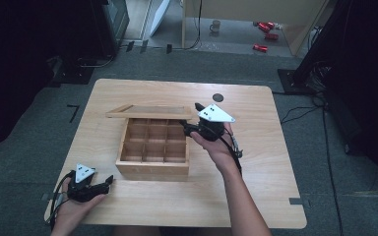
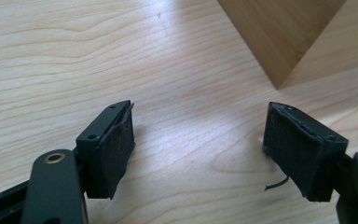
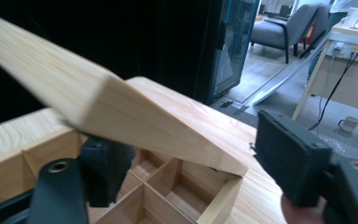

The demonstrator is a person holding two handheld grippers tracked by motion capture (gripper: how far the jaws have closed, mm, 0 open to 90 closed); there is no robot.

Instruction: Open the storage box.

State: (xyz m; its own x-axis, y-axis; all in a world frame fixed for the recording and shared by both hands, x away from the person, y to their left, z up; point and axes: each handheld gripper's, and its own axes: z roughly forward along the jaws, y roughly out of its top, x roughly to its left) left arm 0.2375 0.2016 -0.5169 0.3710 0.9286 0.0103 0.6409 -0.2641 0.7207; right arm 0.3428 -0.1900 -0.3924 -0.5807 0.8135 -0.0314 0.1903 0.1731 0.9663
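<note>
A wooden box [image 1: 152, 160] divided into several compartments stands in the middle of the table [image 1: 256, 162]. Its flat lid [image 1: 147, 112] is raised above it and tilted. My right gripper [image 1: 193, 127] is at the lid's right end. In the right gripper view the lid [image 3: 98, 98] lies over one jaw, and the other jaw stands off the lid's corner with a gap, so the right gripper [image 3: 196, 163] is open. The empty compartments [image 3: 168, 186] show below. My left gripper [image 1: 109, 182] rests open on the table at the front left, and the left gripper [image 2: 198, 149] holds nothing, with the box corner [image 2: 279, 37] just ahead.
A dark round mark [image 1: 218, 97] sits near the table's far edge. On the floor beyond are a mug [image 1: 215, 25] and red items [image 1: 265, 29]. Cables run along the floor at the right. An office chair [image 3: 289, 28] stands farther off.
</note>
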